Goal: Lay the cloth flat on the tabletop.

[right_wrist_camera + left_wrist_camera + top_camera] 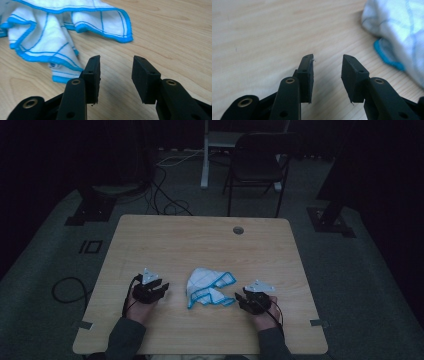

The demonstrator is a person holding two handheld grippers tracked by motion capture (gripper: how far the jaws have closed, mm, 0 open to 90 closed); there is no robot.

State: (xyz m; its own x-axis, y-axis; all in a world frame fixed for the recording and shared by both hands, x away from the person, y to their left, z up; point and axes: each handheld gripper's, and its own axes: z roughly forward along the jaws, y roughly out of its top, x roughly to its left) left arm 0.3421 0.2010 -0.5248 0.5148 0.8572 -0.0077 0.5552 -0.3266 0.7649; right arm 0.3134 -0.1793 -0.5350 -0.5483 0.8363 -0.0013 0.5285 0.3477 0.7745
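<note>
— Pale rectangular wooden table (200, 240), round grommet hole (238, 230) near far edge; dark grey carpeted floor (45, 285) around.

— Beyond: black folding metal chair (255, 167), white upright post (205, 155), loose black cables (162, 195). Dim lighting; black backdrop above.

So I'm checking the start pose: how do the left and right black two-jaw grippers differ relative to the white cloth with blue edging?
The left gripper lies left of the cloth, a clear gap of table between; the right gripper sits much nearer the cloth's blue hem. The left points right, the right points left. Both are open, holding nothing.
</note>
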